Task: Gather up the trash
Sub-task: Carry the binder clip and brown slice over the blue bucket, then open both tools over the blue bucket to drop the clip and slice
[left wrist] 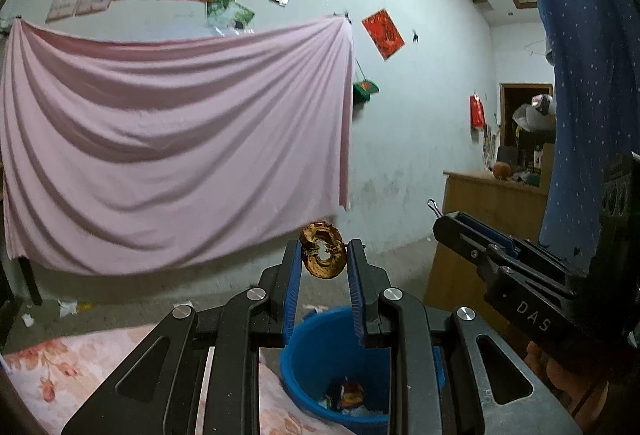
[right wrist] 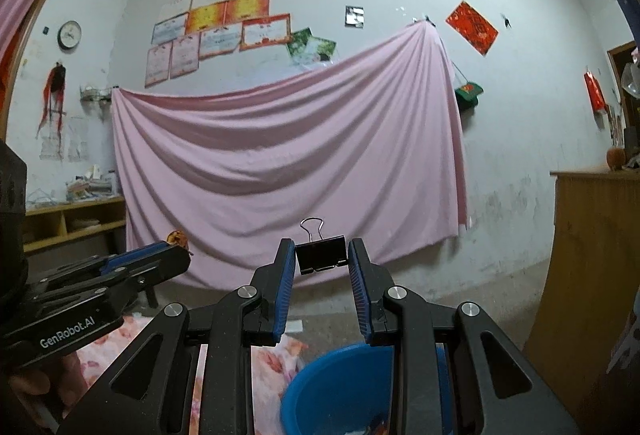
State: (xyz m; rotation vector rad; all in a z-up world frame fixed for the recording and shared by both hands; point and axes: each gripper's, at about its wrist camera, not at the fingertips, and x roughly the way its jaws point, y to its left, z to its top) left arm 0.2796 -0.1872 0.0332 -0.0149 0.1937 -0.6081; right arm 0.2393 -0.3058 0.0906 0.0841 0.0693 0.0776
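Above the blue bucket [left wrist: 320, 359] we see both grippers held side by side, pointing roughly level toward the wall with the pink sheet [left wrist: 172, 139].

Left gripper [left wrist: 323, 255]: blue pads closed onto a brown, dried ring-shaped scrap [left wrist: 323, 255], pinched at both edges near the fingertips. The ring stands on edge, its flat face turned toward the camera and slightly tilted, hole visible through the centre; its top pokes above the fingertips. From the right wrist view only a sliver of the same scrap [right wrist: 177, 237] shows past the left gripper's tip.

Right gripper [right wrist: 322, 255]: pads clamped on a black binder clip [right wrist: 321, 254], one on each end of the clip's body. The clip's long axis lies crosswise between the pads, and one wire handle stands upright above it; the folded spine faces us. From the left wrist view the right gripper [left wrist: 452, 221] enters from the right, with the wire loop showing at its tip. A hand [left wrist: 548, 367] shows below its body there.

Bucket: directly below and ahead of both pairs of fingers, standing beside a floral cloth [left wrist: 60, 363]. Some wrappers [left wrist: 350, 395] already lie at its bottom. A wooden cabinet [right wrist: 592, 275] stands to the right.
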